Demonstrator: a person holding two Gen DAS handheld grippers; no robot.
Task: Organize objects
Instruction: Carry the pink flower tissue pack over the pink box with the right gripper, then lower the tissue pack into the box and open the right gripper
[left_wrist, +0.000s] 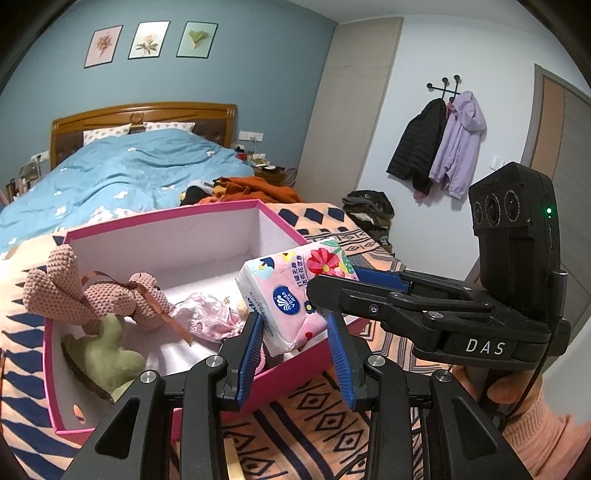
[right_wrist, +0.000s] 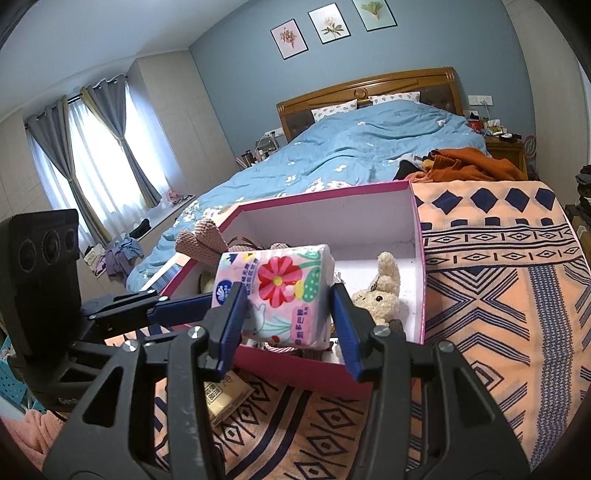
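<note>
A pink flowered tissue pack (left_wrist: 291, 291) hangs over the near rim of a pink box (left_wrist: 173, 221) with a white inside. Both grippers hold it. My left gripper (left_wrist: 295, 325) has its blue pads on the pack's two sides. My right gripper (right_wrist: 288, 299) is shut on the same pack (right_wrist: 277, 291), and comes in from the right in the left wrist view (left_wrist: 354, 284). Inside the box lie a pink knitted toy (left_wrist: 92, 295), a green plush (left_wrist: 99, 354), a pink wrapped item (left_wrist: 207, 317) and a cream plush bunny (right_wrist: 384, 291).
The box (right_wrist: 417, 236) sits on an orange and navy patterned blanket (right_wrist: 498, 295). A yellow packet (right_wrist: 221, 398) lies on the blanket under my right gripper. Behind is a bed with a blue duvet (left_wrist: 122, 173) and orange clothes (left_wrist: 255, 188).
</note>
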